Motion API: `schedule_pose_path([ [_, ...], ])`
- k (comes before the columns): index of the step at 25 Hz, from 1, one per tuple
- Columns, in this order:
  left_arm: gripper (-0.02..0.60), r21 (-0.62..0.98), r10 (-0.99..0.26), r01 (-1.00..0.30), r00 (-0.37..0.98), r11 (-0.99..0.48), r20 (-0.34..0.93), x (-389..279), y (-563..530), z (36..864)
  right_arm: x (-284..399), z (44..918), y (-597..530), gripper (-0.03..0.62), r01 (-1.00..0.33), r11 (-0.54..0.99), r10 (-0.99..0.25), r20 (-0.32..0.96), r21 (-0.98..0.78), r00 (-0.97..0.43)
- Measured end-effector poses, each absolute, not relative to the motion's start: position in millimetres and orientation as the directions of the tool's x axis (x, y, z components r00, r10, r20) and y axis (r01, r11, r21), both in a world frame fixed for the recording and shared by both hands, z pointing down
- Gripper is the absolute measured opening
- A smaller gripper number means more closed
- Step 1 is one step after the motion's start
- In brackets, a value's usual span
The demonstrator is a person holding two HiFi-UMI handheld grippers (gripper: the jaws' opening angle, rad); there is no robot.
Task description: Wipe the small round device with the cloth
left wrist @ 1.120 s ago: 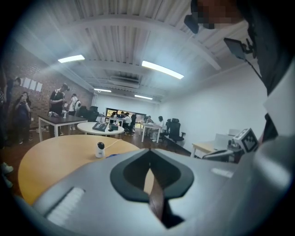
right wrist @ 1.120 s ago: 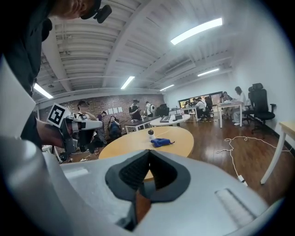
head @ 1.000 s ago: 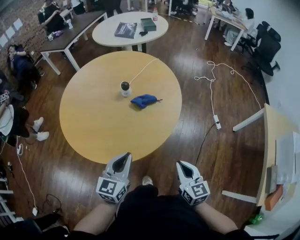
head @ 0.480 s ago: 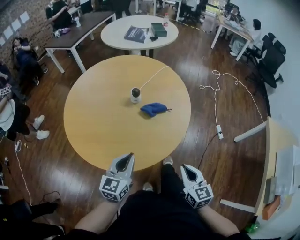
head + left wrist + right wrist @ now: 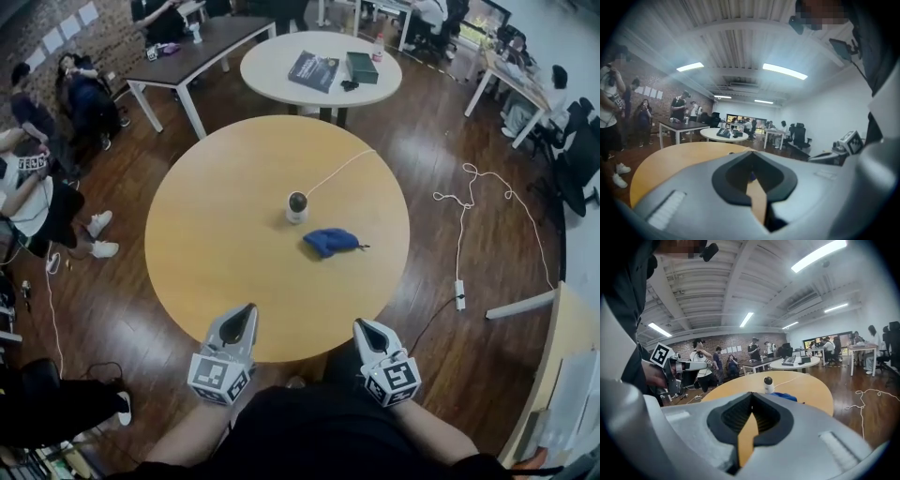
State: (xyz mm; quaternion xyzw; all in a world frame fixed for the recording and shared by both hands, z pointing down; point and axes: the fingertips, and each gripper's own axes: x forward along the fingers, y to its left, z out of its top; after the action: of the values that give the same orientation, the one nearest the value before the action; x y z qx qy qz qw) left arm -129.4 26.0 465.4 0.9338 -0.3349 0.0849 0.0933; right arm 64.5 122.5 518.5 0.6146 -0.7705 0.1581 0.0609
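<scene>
The small round device [image 5: 297,205], a black ball on a white base, stands near the middle of the round wooden table [image 5: 216,234]. A white cable [image 5: 342,169] runs from it toward the far right edge. The crumpled blue cloth [image 5: 330,242] lies just right of the device and nearer to me. My left gripper [image 5: 248,309] and right gripper [image 5: 360,326] are both shut and empty, with their tips at the table's near edge, well short of both things. In the right gripper view the device [image 5: 768,384] and cloth [image 5: 786,396] show beyond the shut jaws.
A white round table [image 5: 281,80] with a book and a green box stands behind, beside a dark long table [image 5: 202,42]. Several people sit at the left [image 5: 37,197]. A power strip [image 5: 459,292] and looped cable lie on the floor at right.
The table now lies closer and more central in the head view. Both grippers have come forward from over the floor to the table's near edge. Their jaws stay shut.
</scene>
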Motion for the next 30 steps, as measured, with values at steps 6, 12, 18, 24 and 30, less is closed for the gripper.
schedule_pose_path([
  [6, 0.003, 0.116, -0.669, -0.706, 0.703, -0.699, 0.242, -92.2, -15.0, 454.9, 100.4, 510.4, 61.4, 0.002, -0.935, 0.302, -0.892, 0.291, -0.183, -0.345],
  [12, 0.003, 0.106, -0.705, -0.745, 0.66, -0.659, 0.257, -45.4, -46.9, 448.1, 138.9, 518.8, 22.9, 0.002, -0.908, 0.36, -0.854, 0.314, -0.216, -0.414],
  [18, 0.003, 0.084, -0.757, -0.798, 0.594, -0.596, 0.273, -22.9, -69.4, 435.6, 161.1, 536.3, 3.6, 0.002, -0.87, 0.412, -0.798, 0.354, -0.271, -0.488],
  [24, 0.003, 0.045, -0.787, -0.823, 0.557, -0.567, 0.265, -12.1, -86.3, 420.1, 168.0, 549.9, -27.1, 0.002, -0.836, 0.477, -0.751, 0.368, -0.272, -0.548],
  [30, 0.003, 0.032, -0.804, -0.841, 0.526, -0.54, 0.278, -28.9, -92.5, 417.3, 152.8, 565.8, -64.7, 0.002, -0.825, 0.52, -0.728, 0.389, -0.221, -0.564],
])
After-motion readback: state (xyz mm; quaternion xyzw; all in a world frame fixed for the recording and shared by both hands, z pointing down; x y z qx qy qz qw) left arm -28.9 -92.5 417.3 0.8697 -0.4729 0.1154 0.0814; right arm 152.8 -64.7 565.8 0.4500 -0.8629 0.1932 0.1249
